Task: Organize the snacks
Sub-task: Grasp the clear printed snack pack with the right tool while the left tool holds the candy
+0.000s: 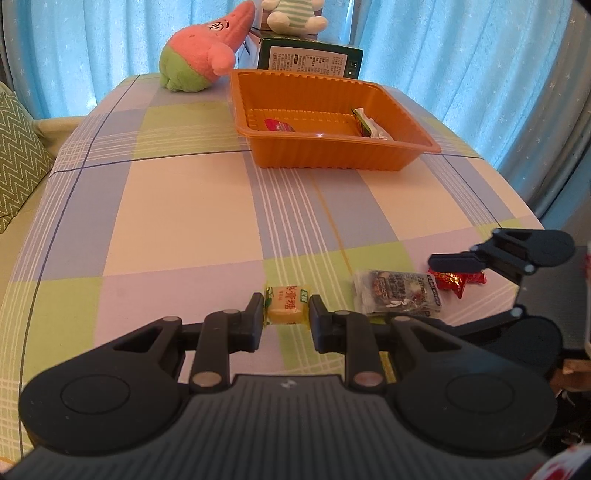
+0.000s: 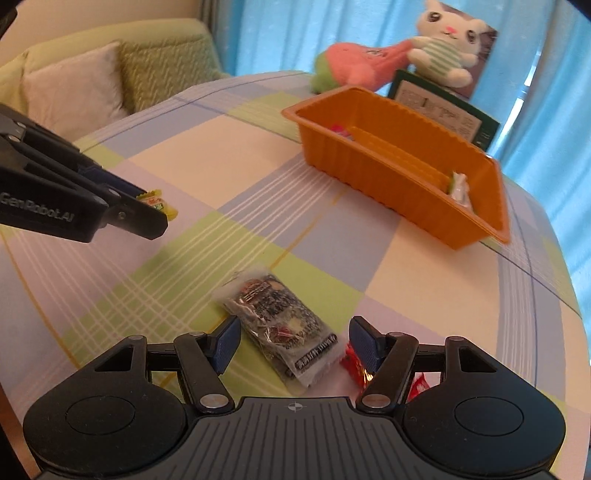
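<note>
My left gripper [image 1: 286,317] is shut on a yellow wrapped candy [image 1: 285,304], low over the checked tablecloth; it also shows in the right wrist view [image 2: 157,203]. My right gripper [image 2: 293,341] is open, its fingers either side of a dark clear-wrapped snack packet [image 2: 284,328] that lies on the cloth, also seen in the left wrist view [image 1: 397,291]. A red wrapped candy [image 2: 354,367] lies under the right finger, also visible from the left wrist [image 1: 456,281]. An orange tray [image 1: 332,155] at the back holds a red-and-white snack [image 1: 279,125] and a green-white packet [image 1: 369,125].
A pink and green star plush [image 1: 203,55], a white striped plush [image 1: 293,16] and a dark green box [image 1: 310,59] stand behind the tray. A sofa with cushions [image 2: 92,81] is to the left. The table edge curves away on the right.
</note>
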Demonstrator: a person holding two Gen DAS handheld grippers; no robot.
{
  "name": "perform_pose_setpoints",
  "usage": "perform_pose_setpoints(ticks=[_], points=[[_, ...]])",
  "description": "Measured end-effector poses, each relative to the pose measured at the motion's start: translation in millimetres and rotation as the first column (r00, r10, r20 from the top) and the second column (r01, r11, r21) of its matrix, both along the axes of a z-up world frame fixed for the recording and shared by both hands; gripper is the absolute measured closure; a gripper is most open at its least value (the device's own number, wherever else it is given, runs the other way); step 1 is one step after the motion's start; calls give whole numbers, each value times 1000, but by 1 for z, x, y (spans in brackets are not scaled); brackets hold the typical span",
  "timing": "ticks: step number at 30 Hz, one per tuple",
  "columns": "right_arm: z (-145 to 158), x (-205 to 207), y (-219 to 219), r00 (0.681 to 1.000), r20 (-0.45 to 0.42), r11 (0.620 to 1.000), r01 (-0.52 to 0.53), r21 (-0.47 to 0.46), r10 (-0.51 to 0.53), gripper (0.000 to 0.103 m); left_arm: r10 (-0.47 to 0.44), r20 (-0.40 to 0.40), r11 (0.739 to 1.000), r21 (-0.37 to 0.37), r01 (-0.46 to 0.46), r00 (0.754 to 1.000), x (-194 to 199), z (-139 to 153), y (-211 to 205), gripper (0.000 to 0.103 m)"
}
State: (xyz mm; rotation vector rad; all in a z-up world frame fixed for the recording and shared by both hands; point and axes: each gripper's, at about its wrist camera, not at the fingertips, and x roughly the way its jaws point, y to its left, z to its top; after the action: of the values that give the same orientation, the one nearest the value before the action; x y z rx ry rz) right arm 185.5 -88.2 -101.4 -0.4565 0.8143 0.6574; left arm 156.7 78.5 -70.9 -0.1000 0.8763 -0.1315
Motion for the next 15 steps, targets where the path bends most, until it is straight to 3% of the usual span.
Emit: perform_pose_setpoints(ticks=[5,6,8,15], points=[[-1,20,4,997,-75,999,-30,33,32,39,5,-7,1000,-11,-5,1000,-1,-2,2,80],[0,22,5,994,-96,998,-43,44,47,52,6,-8,1000,-11,-6,1000,-2,-2,2,80],[2,23,6,990,-132,998,-40,54,46,62,8,-10,1000,-13,-8,1000,-2,-3,2,80],[6,4,-8,982,-173,986,98,138,-74,65,11,-18,1000,-17,-12,1000,-7,-3,-1,80]])
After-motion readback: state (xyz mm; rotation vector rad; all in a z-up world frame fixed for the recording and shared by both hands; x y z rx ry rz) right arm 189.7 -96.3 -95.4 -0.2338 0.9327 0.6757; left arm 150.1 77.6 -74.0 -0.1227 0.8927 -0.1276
